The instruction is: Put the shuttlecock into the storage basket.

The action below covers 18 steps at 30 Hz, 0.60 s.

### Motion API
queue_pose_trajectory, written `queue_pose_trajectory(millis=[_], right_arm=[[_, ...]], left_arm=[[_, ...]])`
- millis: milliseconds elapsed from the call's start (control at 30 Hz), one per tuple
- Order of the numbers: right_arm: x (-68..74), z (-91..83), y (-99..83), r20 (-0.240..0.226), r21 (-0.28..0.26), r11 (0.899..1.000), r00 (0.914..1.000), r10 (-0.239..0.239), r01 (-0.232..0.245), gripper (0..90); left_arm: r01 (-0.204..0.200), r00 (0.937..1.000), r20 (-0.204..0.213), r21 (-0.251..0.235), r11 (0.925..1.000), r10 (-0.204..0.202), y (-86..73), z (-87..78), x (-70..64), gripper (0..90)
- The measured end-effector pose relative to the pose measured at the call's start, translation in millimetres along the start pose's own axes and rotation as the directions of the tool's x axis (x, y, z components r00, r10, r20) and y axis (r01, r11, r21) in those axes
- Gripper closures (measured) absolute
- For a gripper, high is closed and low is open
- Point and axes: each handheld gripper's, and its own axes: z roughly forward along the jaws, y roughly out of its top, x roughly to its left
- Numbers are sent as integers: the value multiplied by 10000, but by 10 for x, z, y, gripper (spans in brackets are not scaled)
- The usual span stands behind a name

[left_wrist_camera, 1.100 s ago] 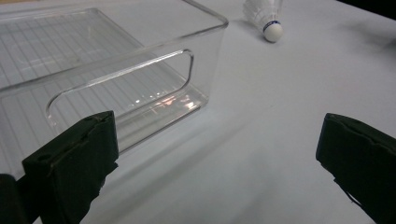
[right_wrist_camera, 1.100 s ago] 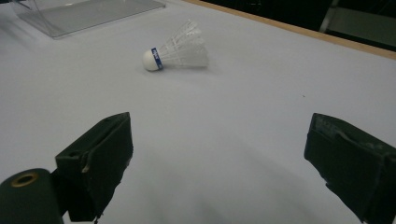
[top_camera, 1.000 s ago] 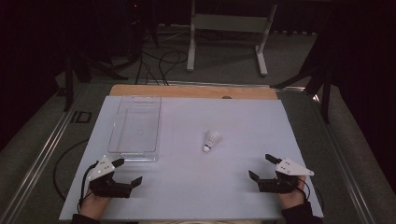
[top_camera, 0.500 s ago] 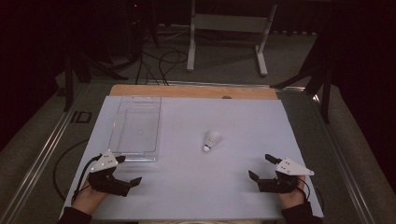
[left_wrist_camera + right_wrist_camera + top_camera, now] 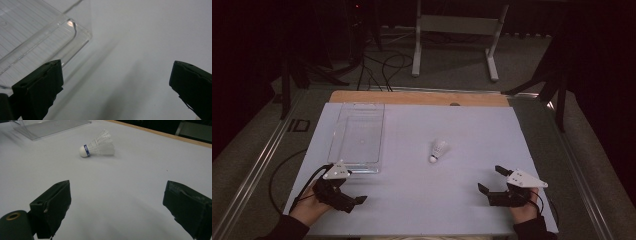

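A white shuttlecock with a blue band lies on its side near the middle of the white table top; the right gripper view has the shuttlecock ahead and to the left. An empty clear plastic tray rests at the left. My left gripper is open just below the tray's near right corner, and the tray runs past its left jaw. My left gripper holds nothing. My right gripper is open at the front right, empty, a good way short of the shuttlecock.
A wooden strip borders the table's far edge. Beyond it on the floor stand a metal frame and loose cables. Metal rails run along both sides of the table.
The left hand has shifted its gripper slightly right and forward, toward the tray's near corner. The right gripper and the shuttlecock have stayed put.
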Motion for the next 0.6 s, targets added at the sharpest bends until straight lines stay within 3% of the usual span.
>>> queue_pose_trajectory(millis=[433, 467, 533, 600], right_arm=[[11, 5, 3, -114, 19, 10000, 9999, -33, 33, 82], [11, 5, 3, -124, 10, 10000, 9999, -37, 37, 82], [11, 3, 4, -118, 13, 10000, 9999, -39, 39, 82], [13, 6, 4, -118, 11, 10000, 9999, -27, 27, 82]], left_arm=[[-196, 9998, 92, 1052, 9943, 188, 95, -31, -25, 0], [-291, 9995, 164, 1277, 9914, 272, 118, -32, -31, 0], [-291, 9995, 164, 1277, 9914, 272, 118, -32, -31, 0], [-437, 9988, 282, 1645, 9854, 396, 153, -21, -44, 0]])
